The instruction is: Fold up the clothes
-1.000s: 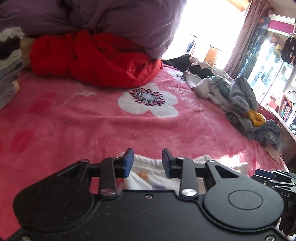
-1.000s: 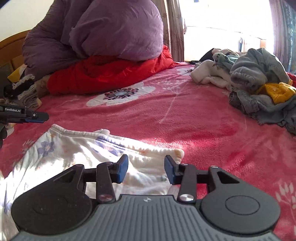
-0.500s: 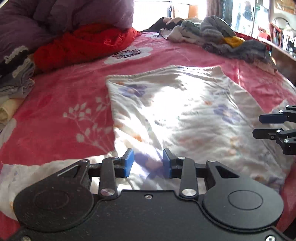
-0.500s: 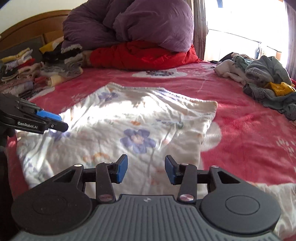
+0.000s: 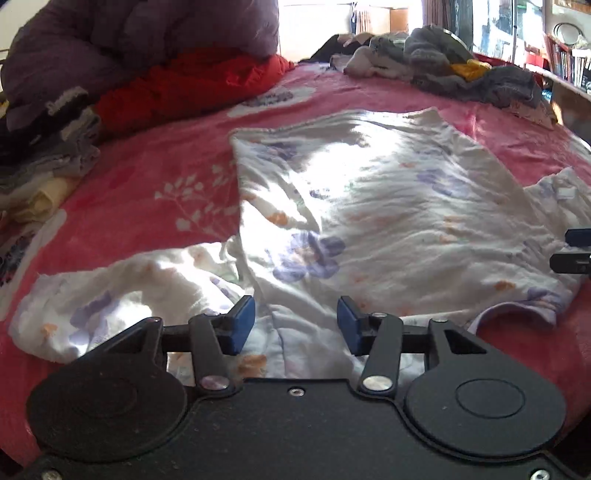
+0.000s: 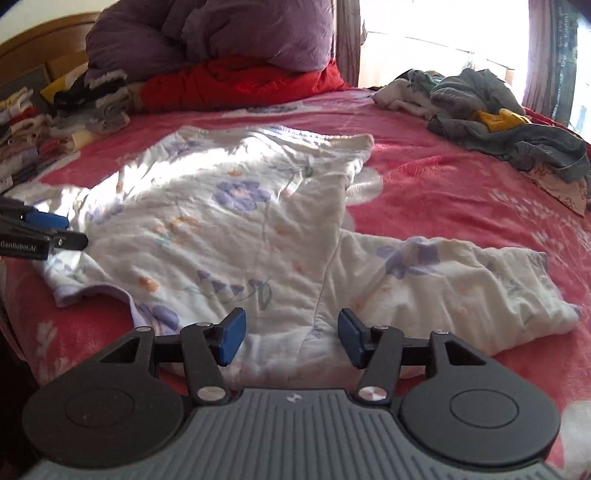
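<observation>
A white long-sleeved top with purple flowers (image 5: 369, 206) lies spread flat on the pink bed cover (image 5: 147, 173); it also shows in the right wrist view (image 6: 229, 221). One sleeve (image 5: 122, 280) lies out to the left, the other sleeve (image 6: 461, 288) to the right. My left gripper (image 5: 295, 325) is open and empty, just above the top's near left shoulder. My right gripper (image 6: 290, 332) is open and empty over the near right shoulder. Each gripper's tips show in the other's view, the right one (image 5: 574, 251) and the left one (image 6: 51, 230).
A heap of unfolded grey, white and yellow clothes (image 6: 498, 114) lies at the far right. Folded clothes (image 6: 66, 114) are stacked at the far left by the headboard. A purple duvet (image 6: 221, 33) and a red blanket (image 6: 240, 85) are piled at the far end.
Both grippers have pulled back toward the near edge of the bed and opened wider. The top, bunched under them a second ago, now lies spread out flat.
</observation>
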